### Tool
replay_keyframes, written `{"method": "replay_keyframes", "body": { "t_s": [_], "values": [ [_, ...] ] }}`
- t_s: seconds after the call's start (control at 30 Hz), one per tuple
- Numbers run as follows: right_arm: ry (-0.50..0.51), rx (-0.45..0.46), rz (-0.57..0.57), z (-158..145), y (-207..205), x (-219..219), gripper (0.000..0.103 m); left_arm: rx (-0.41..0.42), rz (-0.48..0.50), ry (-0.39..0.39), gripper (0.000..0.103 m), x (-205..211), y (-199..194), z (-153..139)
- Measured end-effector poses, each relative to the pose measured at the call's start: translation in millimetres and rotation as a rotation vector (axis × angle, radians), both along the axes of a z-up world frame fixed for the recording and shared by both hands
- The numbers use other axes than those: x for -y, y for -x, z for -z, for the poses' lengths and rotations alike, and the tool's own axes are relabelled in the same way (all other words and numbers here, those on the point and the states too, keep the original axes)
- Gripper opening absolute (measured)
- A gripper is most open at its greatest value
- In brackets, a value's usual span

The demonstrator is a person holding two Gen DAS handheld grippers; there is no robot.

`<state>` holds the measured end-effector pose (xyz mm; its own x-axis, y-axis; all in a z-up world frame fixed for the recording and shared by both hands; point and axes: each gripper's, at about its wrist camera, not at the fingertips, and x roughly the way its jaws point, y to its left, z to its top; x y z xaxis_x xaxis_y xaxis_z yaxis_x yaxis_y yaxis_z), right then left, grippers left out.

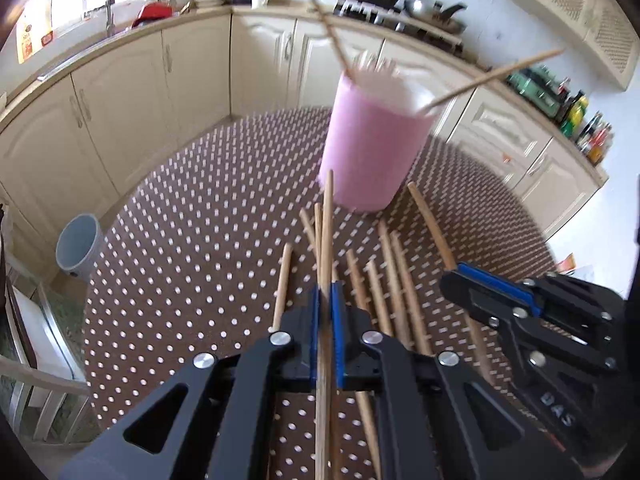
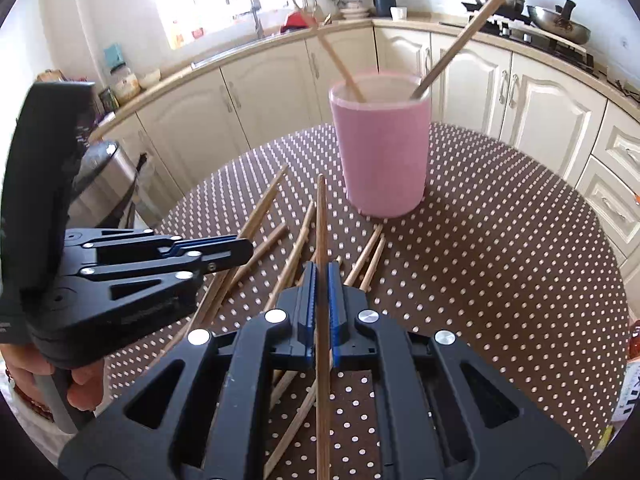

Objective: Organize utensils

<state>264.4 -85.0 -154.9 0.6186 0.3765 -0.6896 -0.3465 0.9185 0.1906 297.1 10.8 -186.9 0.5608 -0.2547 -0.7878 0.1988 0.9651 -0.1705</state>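
A pink cup (image 1: 372,144) (image 2: 382,156) stands on the round brown polka-dot table (image 1: 192,248) (image 2: 500,260) with two wooden chopsticks leaning in it. Several loose chopsticks (image 1: 394,280) (image 2: 260,216) lie on the table in front of the cup. My left gripper (image 1: 327,292) is shut on a chopstick (image 1: 327,220) that points toward the cup. My right gripper (image 2: 322,276) is shut on another chopstick (image 2: 320,220), also pointing at the cup. Each gripper shows in the other's view, the right one (image 1: 452,276) and the left one (image 2: 246,250).
Cream kitchen cabinets (image 1: 192,76) (image 2: 540,112) curve behind the table. A grey bucket (image 1: 78,246) stands on the floor at the left. A steel bin (image 2: 108,180) is beside the table. Pots sit on the stove (image 2: 556,24); bottles (image 1: 588,128) line the counter.
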Motion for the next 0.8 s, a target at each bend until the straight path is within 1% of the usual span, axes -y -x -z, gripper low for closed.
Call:
{"method": "replay_keyframes", "body": {
  "t_s": [0.17,0.33,0.4,0.47,0.53,0.6,0.67,0.7,0.73,0.8],
  "values": [
    [-0.036,0.044,0.000,-27,11,6,0.006,0.068,0.032,0.029,0.007,-2,17,-32],
    [-0.045,0.052,0.003,-35,18,5,0.006,0.042,0.020,0.022,0.007,2,14,-27],
    [-0.046,0.056,0.010,-36,21,5,0.006,0.028,0.023,0.043,0.007,4,13,-24],
    [-0.049,0.064,0.016,-39,23,6,0.006,0.034,0.020,0.052,0.006,1,16,-26],
    [-0.054,0.079,0.012,-46,26,7,0.006,0.063,0.033,0.043,0.006,6,25,-34],
    [-0.050,0.097,0.006,-55,29,7,0.006,0.079,0.042,0.007,0.006,9,28,-39],
    [-0.047,0.101,0.005,-59,29,7,0.006,0.077,0.030,-0.008,0.007,8,27,-39],
    [-0.045,0.099,0.005,-58,28,7,0.006,0.052,0.022,-0.020,0.007,7,22,-34],
    [-0.044,0.094,0.005,-57,27,7,0.006,0.039,0.015,-0.022,0.009,2,21,-30],
    [-0.045,0.078,0.003,-52,24,6,0.006,0.008,-0.003,-0.035,0.031,-5,13,-20]
  ]
}}
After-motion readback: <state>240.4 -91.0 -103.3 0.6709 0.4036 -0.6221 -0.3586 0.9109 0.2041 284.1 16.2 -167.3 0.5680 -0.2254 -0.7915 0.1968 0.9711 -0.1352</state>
